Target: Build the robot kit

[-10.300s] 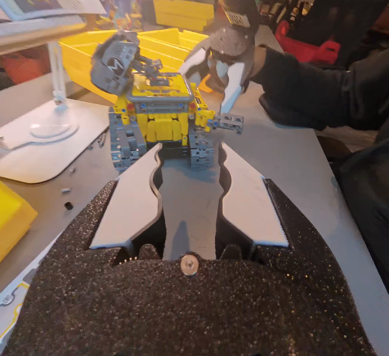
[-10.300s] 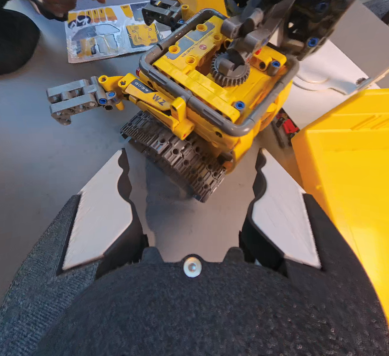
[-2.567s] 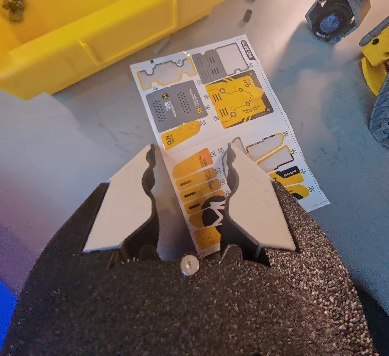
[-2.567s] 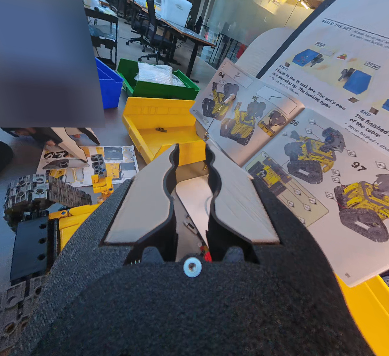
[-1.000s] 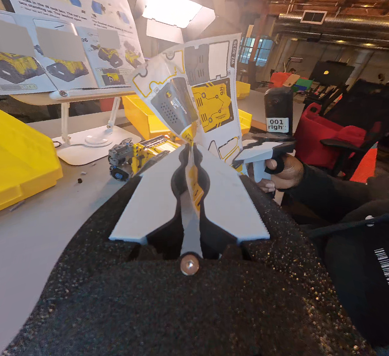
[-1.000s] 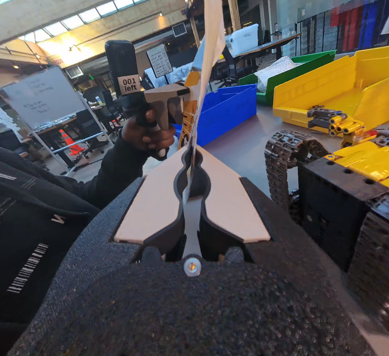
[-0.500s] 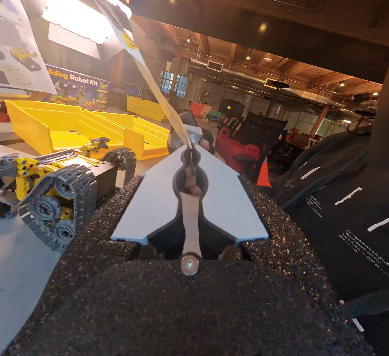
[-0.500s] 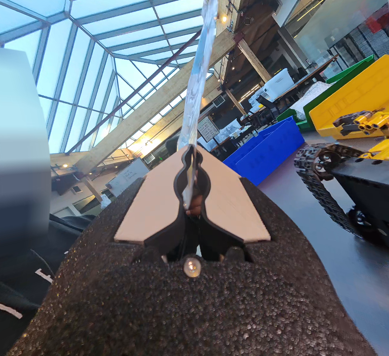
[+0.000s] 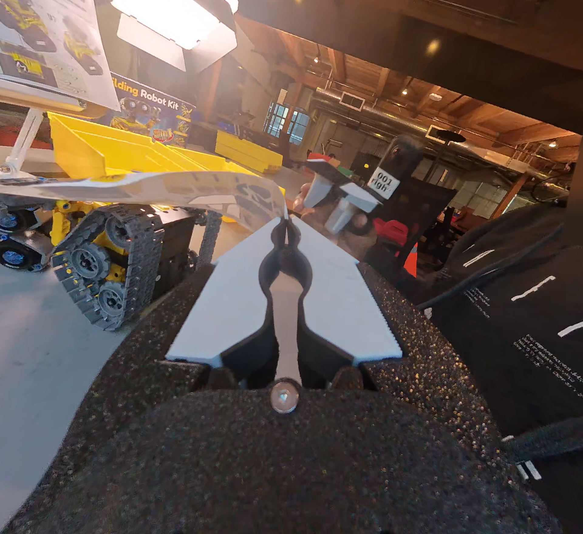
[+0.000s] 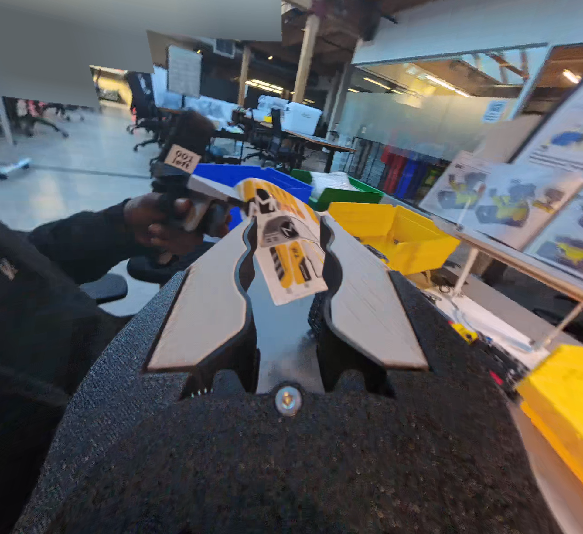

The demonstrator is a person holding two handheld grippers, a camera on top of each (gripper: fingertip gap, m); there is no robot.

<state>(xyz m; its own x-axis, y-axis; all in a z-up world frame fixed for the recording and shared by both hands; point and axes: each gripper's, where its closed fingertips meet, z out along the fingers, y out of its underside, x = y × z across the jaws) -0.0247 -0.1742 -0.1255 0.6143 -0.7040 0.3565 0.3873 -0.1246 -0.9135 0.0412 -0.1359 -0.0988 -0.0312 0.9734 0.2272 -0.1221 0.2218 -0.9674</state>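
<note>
My left gripper [image 9: 286, 223] is shut on one edge of a white sticker sheet [image 9: 157, 188] printed with yellow and grey shapes. The sheet bends away to the left, nearly level, above a yellow and grey tracked brick robot model [image 9: 107, 261] that lies tipped on the grey table [image 9: 38, 329]. My right gripper [image 10: 288, 220] is open and empty. The sticker sheet [image 10: 291, 254] shows through the gap between its fingers, held by the left gripper [image 10: 217, 195] beyond. In the left wrist view the right gripper [image 9: 334, 203] is open, to the right of the sheet.
Yellow bins [image 9: 94, 153] and a kit box [image 9: 151, 115] stand behind the model. An open instruction booklet [image 10: 504, 200] sits on a stand at the right. A yellow bin [image 10: 410, 235], a blue bin [image 10: 252, 173] and a green bin [image 10: 340, 195] lie ahead. A person's dark sleeve [image 10: 79, 244] is on the left. Spacing between my two grippers at the tips: around 9 cm.
Half a second ago both grippers pinched the sheet and held it upright. The right gripper has opened and let go. The sheet now hangs over sideways from the left gripper alone.
</note>
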